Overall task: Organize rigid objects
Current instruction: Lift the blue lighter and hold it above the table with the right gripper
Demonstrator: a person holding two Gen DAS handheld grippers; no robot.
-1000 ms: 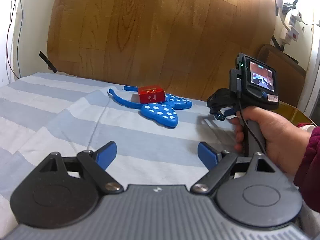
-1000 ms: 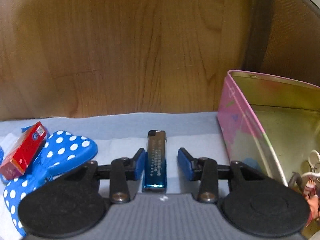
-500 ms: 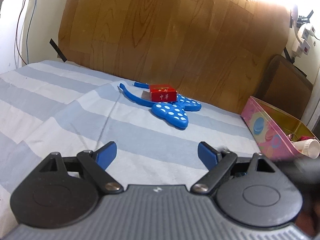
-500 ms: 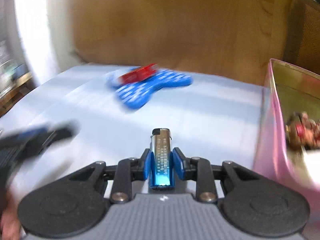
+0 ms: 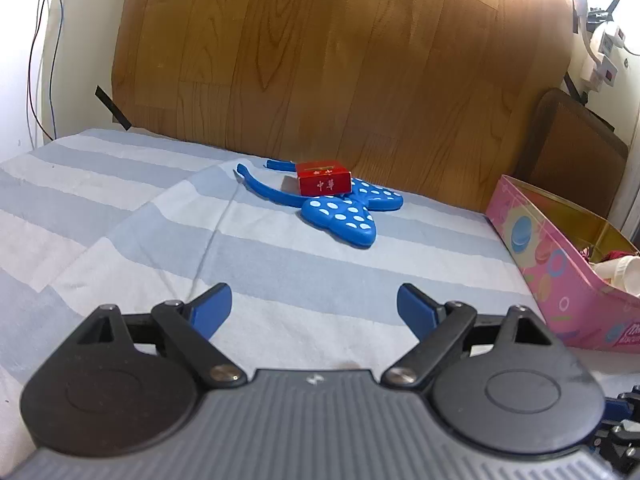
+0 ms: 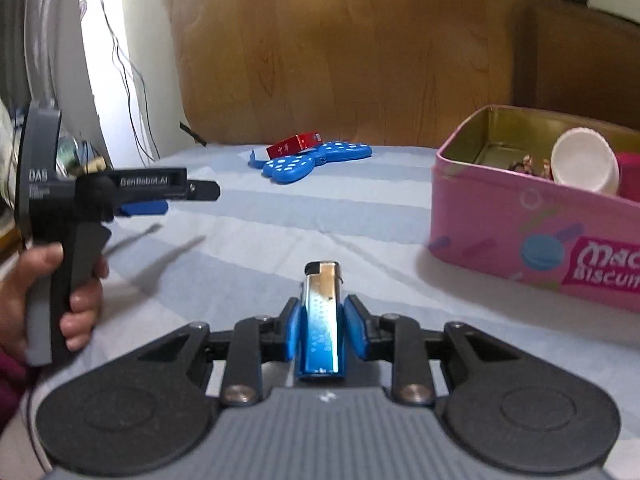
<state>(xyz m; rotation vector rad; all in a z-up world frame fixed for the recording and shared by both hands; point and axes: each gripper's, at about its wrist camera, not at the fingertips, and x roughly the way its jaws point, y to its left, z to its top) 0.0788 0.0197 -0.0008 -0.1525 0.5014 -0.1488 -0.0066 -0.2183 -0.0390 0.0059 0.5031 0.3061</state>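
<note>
Right tongs (image 6: 320, 330) clamped on a blue lighter (image 6: 321, 320), both blue pads pressed to its sides, metal cap end sticking out forward past the fingertips, lighter roughly in line with the tongs and held above the striped bedsheet (image 6: 280, 240). Left tongs (image 5: 314, 308) wide apart, nothing between the pads, hovering over the sheet; in the right wrist view the left tongs appear at far left, side-on, held by the person's left hand (image 6: 48, 292) wrapped around the grip, dark red sleeve at the edge. Pink biscuit tin (image 6: 520, 216) sits open on the bed to the right of the held lighter, near but apart from it; inside it a white cup-like container (image 6: 584, 166) lying tilted, something pink-red beside it and small figurine-like bits, too small to tell. Further back near the wooden headboard (image 5: 340, 60) lies a blue white-dotted bow hairband (image 5: 344, 216), with a red cigarette pack (image 5: 323, 184) resting on it. Both well away from either tongs. The left wrist view shows the tin at right, the hairband straight ahead of the spread pads.
</note>
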